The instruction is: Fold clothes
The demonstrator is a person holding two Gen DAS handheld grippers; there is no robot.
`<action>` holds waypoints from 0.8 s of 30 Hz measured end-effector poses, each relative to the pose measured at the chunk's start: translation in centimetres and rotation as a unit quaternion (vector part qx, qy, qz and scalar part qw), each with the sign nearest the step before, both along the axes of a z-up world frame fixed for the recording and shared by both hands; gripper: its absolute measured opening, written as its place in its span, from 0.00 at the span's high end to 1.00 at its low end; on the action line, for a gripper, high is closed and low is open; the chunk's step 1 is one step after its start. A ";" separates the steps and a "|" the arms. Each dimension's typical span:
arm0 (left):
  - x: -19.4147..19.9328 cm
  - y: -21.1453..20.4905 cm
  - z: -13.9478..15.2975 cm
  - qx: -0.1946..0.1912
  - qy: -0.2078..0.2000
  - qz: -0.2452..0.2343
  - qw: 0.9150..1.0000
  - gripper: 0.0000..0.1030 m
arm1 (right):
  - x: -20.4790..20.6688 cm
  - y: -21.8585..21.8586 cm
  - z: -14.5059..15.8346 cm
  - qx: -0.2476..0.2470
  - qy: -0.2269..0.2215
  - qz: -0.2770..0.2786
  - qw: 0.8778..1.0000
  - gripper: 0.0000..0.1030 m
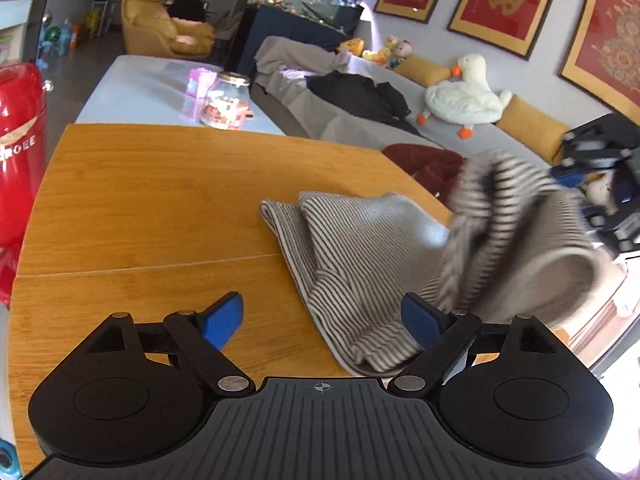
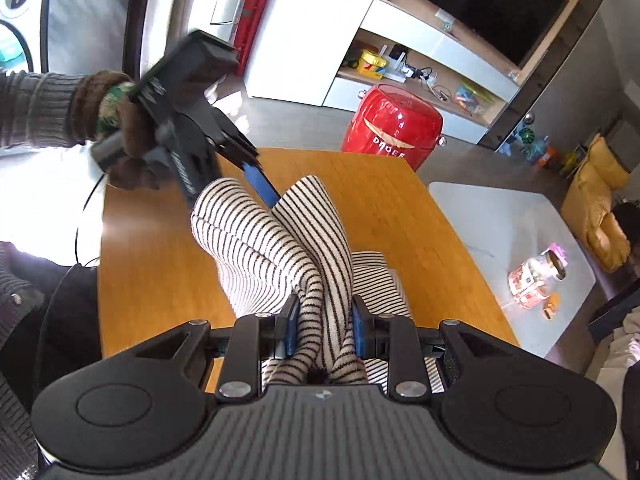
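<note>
The right gripper (image 2: pixel 324 326) is pinching a bunched fold of the striped garment (image 2: pixel 280 248), holding it raised above the wooden table (image 2: pixel 400 208). Beyond, the left gripper (image 1: pixel 322 320) is hovering spread wide, gripping nothing, beside the cloth's flat part.

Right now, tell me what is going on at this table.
A person is folding a striped garment on the wooden table, holding a gripper in each hand. The right gripper has its fingers closed on a bunched fold of the striped cloth and holds it above the table. The left gripper is open, with nothing between its fingers, right beside the part of the garment lying on the table. The fold is not yet laid down.
</note>
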State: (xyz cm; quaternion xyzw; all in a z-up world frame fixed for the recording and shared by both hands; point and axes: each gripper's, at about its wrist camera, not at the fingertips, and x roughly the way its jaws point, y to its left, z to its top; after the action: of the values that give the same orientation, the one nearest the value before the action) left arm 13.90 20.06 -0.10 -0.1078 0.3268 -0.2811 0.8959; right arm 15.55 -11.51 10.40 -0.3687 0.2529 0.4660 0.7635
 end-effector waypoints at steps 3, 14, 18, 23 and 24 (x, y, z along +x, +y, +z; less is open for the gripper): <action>-0.2 0.8 1.6 -0.014 -0.009 0.006 1.000 0.08 | 5.8 0.6 -2.4 0.034 0.015 -0.037 0.999 0.73; 6.3 -7.6 0.9 0.028 0.009 -0.040 0.999 0.05 | 15.5 -3.0 -8.9 0.097 0.028 -0.194 0.976 0.88; 9.0 -8.6 0.0 0.031 0.016 -0.016 0.999 0.03 | 12.2 -5.0 -6.2 0.135 -0.014 -0.212 0.968 0.67; 10.6 -8.1 -0.6 -0.005 0.029 0.012 0.999 0.02 | 7.9 -9.8 -4.5 0.256 0.059 -0.256 0.930 0.25; 10.6 -8.1 -0.7 -0.007 0.028 0.014 0.999 0.01 | 7.4 -10.3 -5.1 0.270 0.079 -0.269 0.921 0.23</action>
State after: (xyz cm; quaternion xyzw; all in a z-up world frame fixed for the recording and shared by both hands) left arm 24.52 11.92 -0.78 -0.1265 0.3479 -0.2675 0.8896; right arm 22.97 -21.82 5.29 -0.0286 0.2670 0.3215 0.9080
